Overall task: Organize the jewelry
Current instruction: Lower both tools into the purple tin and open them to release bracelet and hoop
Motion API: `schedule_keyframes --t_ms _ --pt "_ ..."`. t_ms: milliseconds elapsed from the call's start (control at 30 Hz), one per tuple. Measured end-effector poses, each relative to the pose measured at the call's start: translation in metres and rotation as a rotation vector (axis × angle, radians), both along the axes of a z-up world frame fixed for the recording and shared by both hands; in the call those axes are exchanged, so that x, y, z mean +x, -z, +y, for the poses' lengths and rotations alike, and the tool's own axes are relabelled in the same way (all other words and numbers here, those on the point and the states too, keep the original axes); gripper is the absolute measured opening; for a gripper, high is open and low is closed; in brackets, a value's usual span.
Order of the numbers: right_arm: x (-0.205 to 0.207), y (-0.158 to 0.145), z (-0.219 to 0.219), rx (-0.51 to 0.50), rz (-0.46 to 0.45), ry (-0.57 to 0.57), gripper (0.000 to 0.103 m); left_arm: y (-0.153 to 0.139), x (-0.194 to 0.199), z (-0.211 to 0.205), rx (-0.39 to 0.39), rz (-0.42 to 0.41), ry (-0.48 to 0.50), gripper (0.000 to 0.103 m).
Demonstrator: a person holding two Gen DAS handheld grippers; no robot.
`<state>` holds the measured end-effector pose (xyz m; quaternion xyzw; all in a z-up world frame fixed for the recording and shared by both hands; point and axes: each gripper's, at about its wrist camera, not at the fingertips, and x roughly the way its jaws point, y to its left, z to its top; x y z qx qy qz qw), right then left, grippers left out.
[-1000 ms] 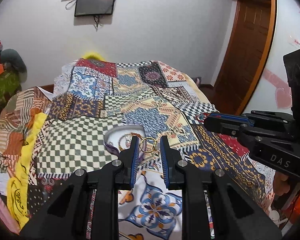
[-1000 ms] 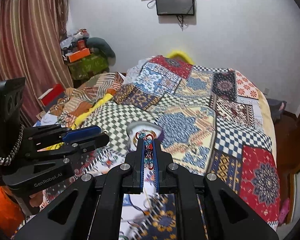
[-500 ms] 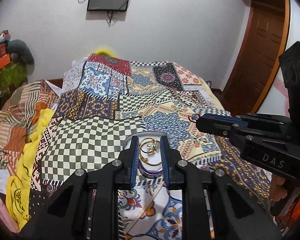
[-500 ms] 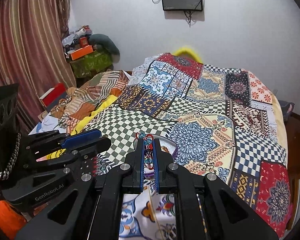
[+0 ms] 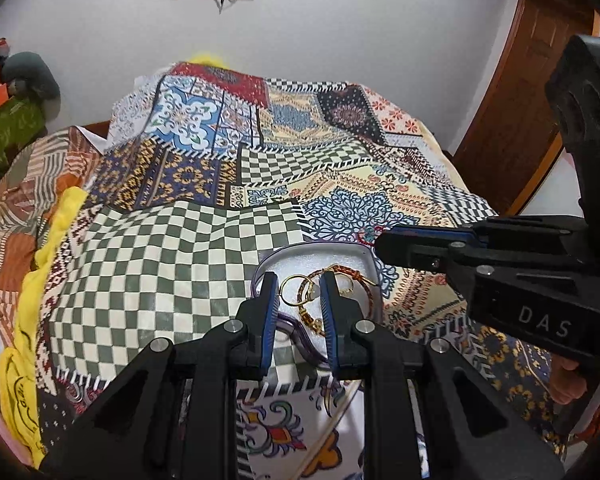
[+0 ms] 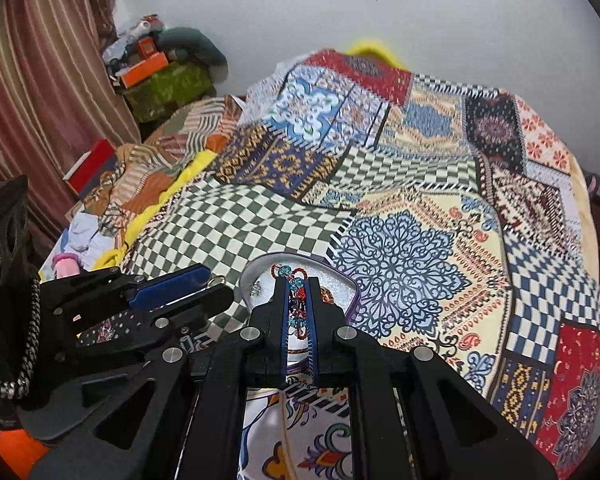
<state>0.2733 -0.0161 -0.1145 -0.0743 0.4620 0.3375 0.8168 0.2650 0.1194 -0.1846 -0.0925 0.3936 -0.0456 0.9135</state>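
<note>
Gripping a red-and-blue beaded bracelet [image 6: 297, 305], the right gripper [image 6: 298, 300] hangs above the tray [image 6: 346, 286]; lower it toward twelve o'clock before releasing. Left gripper [image 5: 299, 294], jaws apart, hovers over gold rings [image 5: 300, 292].
</note>
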Motion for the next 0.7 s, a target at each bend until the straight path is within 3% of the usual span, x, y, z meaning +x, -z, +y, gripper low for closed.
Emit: schedule_keyframes --t_ms 333,467,700 --pt "0.025 0.02 0.013 -0.063 0.07 0.008 0.007 0.02 0.027 0.001 -0.004 0.051 0.009 0.02" --pt "0.034 0.028 0.011 -0.042 0.131 0.015 0.007 0.025 0.029 0.0 -0.013 0.06 0.015 0.02" --pt "0.032 0.029 0.013 -0.041 0.146 -0.015 0.007 0.023 0.028 -0.001 -0.007 0.05 0.016 0.02"
